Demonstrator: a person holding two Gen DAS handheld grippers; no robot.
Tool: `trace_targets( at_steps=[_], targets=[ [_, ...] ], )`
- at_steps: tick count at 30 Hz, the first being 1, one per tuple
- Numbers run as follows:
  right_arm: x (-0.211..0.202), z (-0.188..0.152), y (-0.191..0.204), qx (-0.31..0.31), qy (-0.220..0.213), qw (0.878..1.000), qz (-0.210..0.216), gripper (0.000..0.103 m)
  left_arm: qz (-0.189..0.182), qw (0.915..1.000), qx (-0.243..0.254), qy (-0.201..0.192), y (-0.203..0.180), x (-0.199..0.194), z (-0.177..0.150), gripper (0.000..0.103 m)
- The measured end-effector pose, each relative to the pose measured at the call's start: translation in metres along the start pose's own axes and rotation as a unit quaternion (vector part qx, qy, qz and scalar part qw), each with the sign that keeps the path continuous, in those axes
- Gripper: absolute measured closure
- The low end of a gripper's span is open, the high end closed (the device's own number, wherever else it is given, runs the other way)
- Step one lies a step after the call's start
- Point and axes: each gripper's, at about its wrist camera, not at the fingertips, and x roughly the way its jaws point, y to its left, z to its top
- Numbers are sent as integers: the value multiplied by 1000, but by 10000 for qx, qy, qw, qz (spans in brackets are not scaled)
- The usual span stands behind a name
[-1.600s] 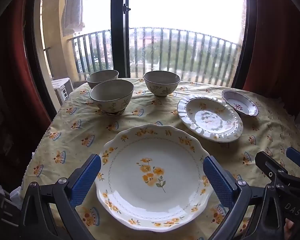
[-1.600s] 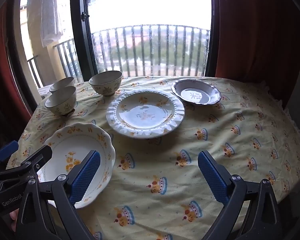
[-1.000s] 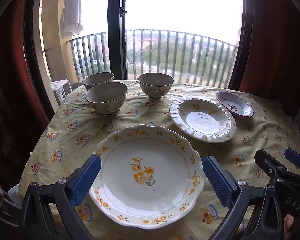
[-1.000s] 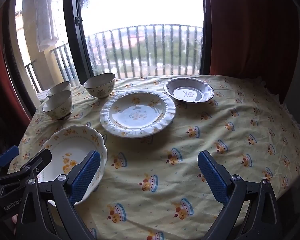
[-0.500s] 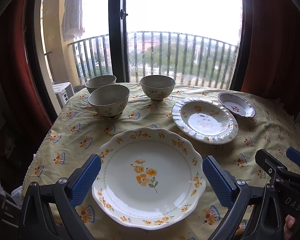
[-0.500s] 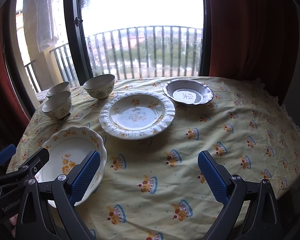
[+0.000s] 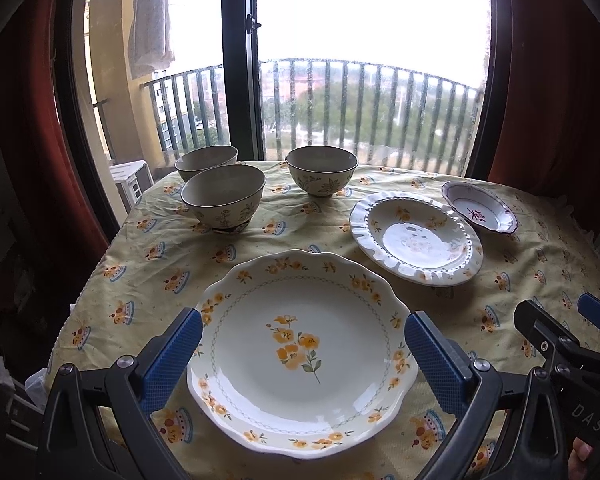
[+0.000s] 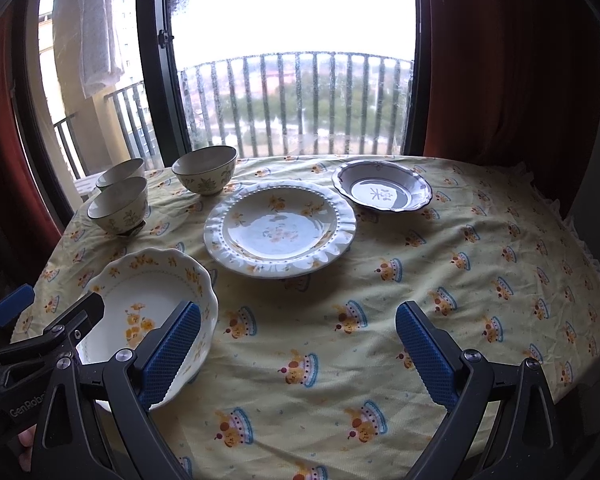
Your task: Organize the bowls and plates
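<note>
A large scalloped plate with orange flowers (image 7: 300, 348) (image 8: 140, 304) lies at the table's near left. My left gripper (image 7: 300, 354) hangs open just above it, a blue pad on either side. Behind it sit a white ruffled plate (image 7: 416, 234) (image 8: 280, 228) and a small purple-rimmed dish (image 7: 480, 208) (image 8: 382, 188). Three flowered bowls stand at the far left: one (image 7: 224, 196) (image 8: 118, 204), another (image 7: 206, 160) (image 8: 120, 170) behind it, a third (image 7: 321, 170) (image 8: 204, 168) to the right. My right gripper (image 8: 298, 354) is open over bare cloth.
The round table wears a yellow patterned cloth (image 8: 480, 264) that drops off at the edges. A balcony window (image 7: 360, 60) with railings stands behind the table. Red curtains (image 8: 512, 72) hang on both sides. The right gripper's frame (image 7: 560, 348) shows beside the big plate.
Both views have shifted slightly; the tableware sits a little lower and farther in frame than a second ago. No plate or bowl has moved, and both grippers have stayed open.
</note>
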Motion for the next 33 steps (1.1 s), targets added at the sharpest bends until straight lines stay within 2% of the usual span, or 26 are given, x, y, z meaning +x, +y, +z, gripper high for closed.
trace_targets(
  at_steps=[7, 33],
  targets=[
    [0, 0, -3, 77, 21, 9999, -71, 4, -35, 9999, 60, -104, -2, -5, -1, 2],
    [-2, -1, -3, 71, 14, 9999, -76, 4, -41, 9999, 57, -87, -3, -6, -2, 2]
  ],
)
